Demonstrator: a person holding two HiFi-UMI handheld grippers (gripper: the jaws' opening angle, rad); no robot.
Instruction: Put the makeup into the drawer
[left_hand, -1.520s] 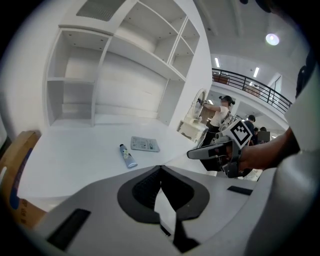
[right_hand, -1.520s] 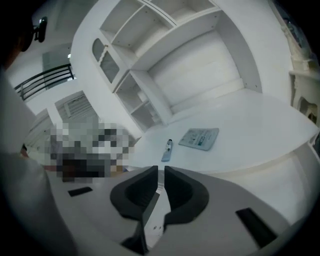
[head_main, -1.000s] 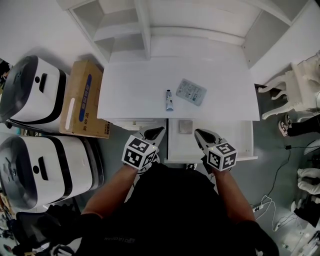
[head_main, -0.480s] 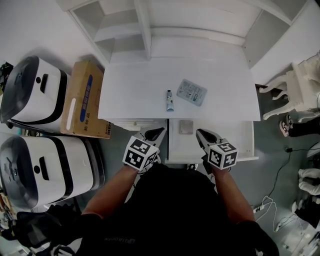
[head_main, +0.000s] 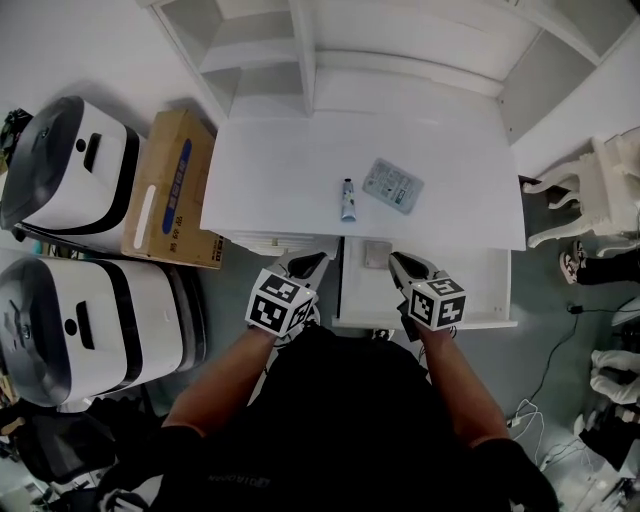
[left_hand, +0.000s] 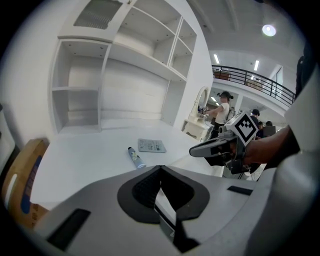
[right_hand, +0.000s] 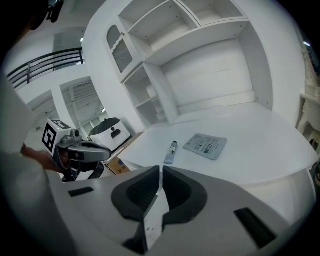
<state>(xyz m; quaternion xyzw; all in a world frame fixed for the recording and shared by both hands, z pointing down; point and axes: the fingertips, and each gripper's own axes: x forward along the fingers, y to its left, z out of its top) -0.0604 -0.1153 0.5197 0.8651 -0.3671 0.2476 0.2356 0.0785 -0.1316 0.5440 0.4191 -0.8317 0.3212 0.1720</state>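
the makeup tube (head_main: 348, 200) lies flat on the white desk (head_main: 270, 170), near the front edge and just left of a flat printed sachet (head_main: 392, 185). the two are close but not touching. the open drawer (head_main: 465, 292) sits directly below that edge. a small grey square item (head_main: 376, 254) already rests at its back left.

the left gripper (head_main: 308, 262) and the right gripper (head_main: 403, 263) hover at the drawer front, short of the desk top. each has its jaws clenched together on nothing.

step in hand, as judged: approach and pick up the tube.
- part the jaws of the right gripper before descending; it is the one over the drawer.
- close across the tube's narrow width, near mid-length, so that it hangs balanced.
- keep the pads clear of the sachet beside it.
- lift only enough to pass the desk edge, then lower into a bare part of the drawer, away from the grey item.

orientation: the tube's long axis runs away from the person, almost square to the desk's front edge. the dark end, which appears to be the cap, points toward the shelves. the paler, wider end points toward the drawer. at this size the cap cannot be confirmed.
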